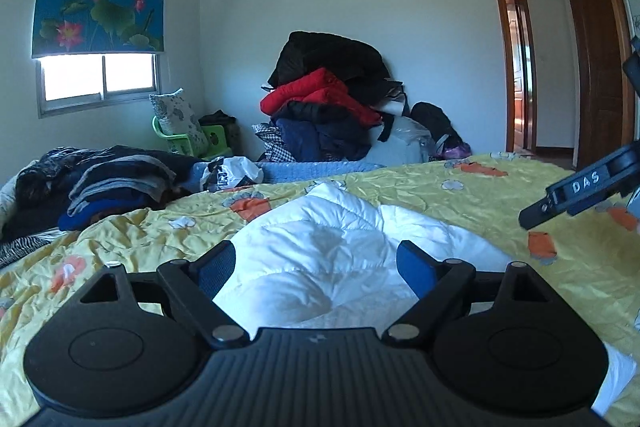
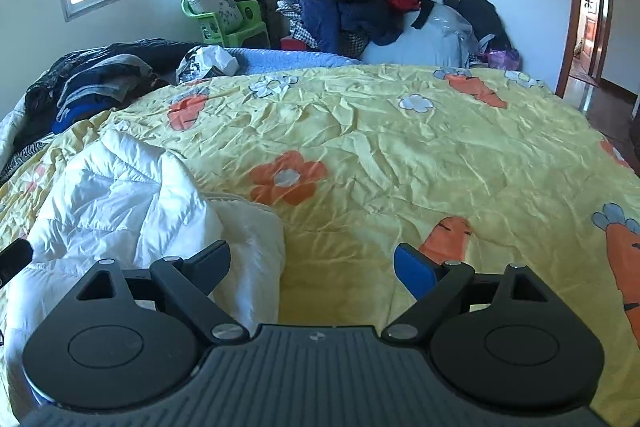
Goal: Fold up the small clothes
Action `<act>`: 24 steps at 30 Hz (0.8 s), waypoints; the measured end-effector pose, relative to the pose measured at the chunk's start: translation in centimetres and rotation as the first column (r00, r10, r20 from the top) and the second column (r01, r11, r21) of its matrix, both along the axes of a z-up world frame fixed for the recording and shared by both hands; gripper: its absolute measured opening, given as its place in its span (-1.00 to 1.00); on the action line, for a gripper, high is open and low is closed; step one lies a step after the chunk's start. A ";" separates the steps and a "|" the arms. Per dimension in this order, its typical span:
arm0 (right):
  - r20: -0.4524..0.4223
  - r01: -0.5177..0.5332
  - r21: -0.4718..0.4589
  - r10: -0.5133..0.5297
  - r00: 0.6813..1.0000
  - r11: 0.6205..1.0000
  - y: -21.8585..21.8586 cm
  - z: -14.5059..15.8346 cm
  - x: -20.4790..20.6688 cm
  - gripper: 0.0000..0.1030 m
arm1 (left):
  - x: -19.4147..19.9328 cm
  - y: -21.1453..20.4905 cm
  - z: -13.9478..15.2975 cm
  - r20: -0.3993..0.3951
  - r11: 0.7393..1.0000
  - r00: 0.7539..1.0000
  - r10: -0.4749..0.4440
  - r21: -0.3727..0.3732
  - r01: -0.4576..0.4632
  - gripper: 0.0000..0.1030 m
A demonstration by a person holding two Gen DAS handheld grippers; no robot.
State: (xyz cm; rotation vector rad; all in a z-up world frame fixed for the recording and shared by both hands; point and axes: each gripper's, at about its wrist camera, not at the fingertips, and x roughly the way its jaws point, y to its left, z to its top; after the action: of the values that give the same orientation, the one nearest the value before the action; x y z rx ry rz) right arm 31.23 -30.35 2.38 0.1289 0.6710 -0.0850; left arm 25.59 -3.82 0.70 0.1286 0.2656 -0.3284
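1. One white quilted garment (image 1: 320,251) lies crumpled on the yellow flowered bedspread (image 2: 400,147).
2. Left tool (image 1: 316,267) hangs over it, fingers spread wide, gripping nothing.
3. Right tool (image 2: 312,267) stands just beside the garment's edge, fingers apart and empty.
4. Piled clothes (image 1: 328,99) sit against the far wall.

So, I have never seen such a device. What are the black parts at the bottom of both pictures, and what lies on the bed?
Each picture comes from a camera on a handheld gripper, looking along its two fingers. A person carries one in each hand. The left gripper looks at a white quilted garment lying on the yellow flowered bedcover. The right gripper sees the same garment at its left. Both stand open and hold nothing. Piles of clothes lie behind.
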 end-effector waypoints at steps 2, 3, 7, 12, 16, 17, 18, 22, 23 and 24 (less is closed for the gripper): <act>0.003 0.005 0.001 -0.005 1.000 1.000 -0.1 0.1 -0.1 0.77 | -0.1 0.1 -0.1 -0.013 1.000 1.000 0.003 -0.002 -0.003 0.71; 0.006 0.004 0.001 -0.004 1.000 1.000 -0.2 0.2 -0.3 0.77 | -0.1 0.2 -0.1 -0.015 1.000 1.000 0.006 -0.003 -0.006 0.71; 0.010 0.001 -0.007 0.000 1.000 1.000 0.0 0.4 -0.6 0.77 | -0.3 0.3 -0.2 -0.017 1.000 1.000 0.008 -0.011 -0.008 0.71; 0.014 -0.006 -0.007 0.006 1.000 1.000 0.2 0.8 -0.7 0.77 | -0.6 0.3 0.1 -0.012 1.000 1.000 0.001 -0.019 -0.002 0.71; 0.018 -0.015 -0.015 0.016 1.000 1.000 0.6 1.0 -0.8 0.77 | -0.6 0.6 0.3 -0.012 0.999 1.000 0.006 -0.032 -0.006 0.71; 0.017 -0.019 -0.018 0.019 1.000 1.000 0.7 1.1 -0.7 0.77 | -0.5 0.7 0.3 -0.015 0.999 1.000 0.007 -0.034 -0.007 0.71; 0.018 -0.021 -0.020 0.022 1.000 1.000 0.8 1.1 -0.7 0.77 | -0.5 0.8 0.3 -0.018 0.999 1.000 0.007 -0.033 -0.008 0.71; 0.049 -0.019 -0.012 0.020 0.999 1.000 1.0 1.7 -1.1 0.77 | -0.9 1.2 0.5 -0.026 0.999 1.000 0.006 -0.041 -0.007 0.71; 0.072 -0.024 -0.001 0.024 0.997 1.000 1.2 2.0 -1.4 0.77 | -1.0 1.3 0.6 -0.030 0.999 1.000 0.000 -0.043 -0.001 0.71; 0.097 -0.033 0.013 0.031 0.995 0.999 1.3 2.3 -1.7 0.77 | -1.2 1.3 0.6 -0.033 0.999 0.999 -0.006 -0.040 0.005 0.71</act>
State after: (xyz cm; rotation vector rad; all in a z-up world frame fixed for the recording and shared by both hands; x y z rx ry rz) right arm 29.50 -29.05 4.69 0.1354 0.5772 -0.0429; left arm 24.41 -2.48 1.29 0.0847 0.2918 -0.3415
